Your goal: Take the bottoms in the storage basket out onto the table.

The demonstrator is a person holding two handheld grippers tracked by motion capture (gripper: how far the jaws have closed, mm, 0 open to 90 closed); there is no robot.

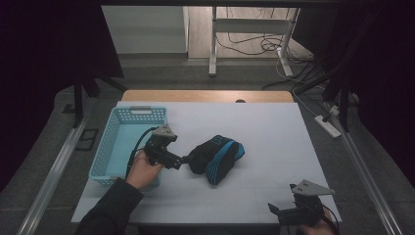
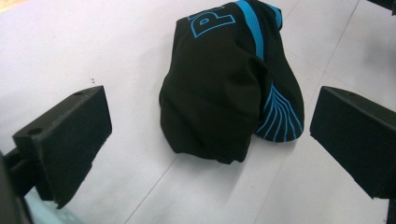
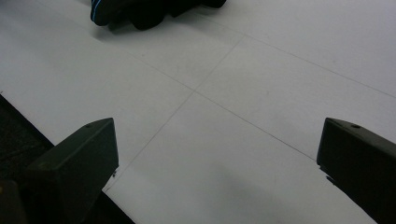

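Black garment bundle with blue stripes is seen lying mid-bench, on the white bench cover, slightly left of centre. Long axis is run diagonally in the high view: one end toward the near left, the other toward the far right. Blue-striped band is found on the right and near side; plain black fabric is turned toward the left gripper. In the left gripper view the bundle is seen end-on, blue lettering on the far top, blue line pattern down its right flank.

Left gripper is held just left of the bundle, pointed at its black end. Its fingers are spread wide, one on each side of the near end; nothing is gripped. Contact with the cloth cannot be confirmed from the high view; a gap is shown in the left gripper view.

Light blue plastic basket is placed at the bench's left edge, just behind the left hand; it is well clear of the bundle.

Right gripper is held at the near right corner of the bench, well apart from the bundle. Its fingers are wide open over bare cover, nothing held. The bundle's edge is caught at the top left of the right gripper view.
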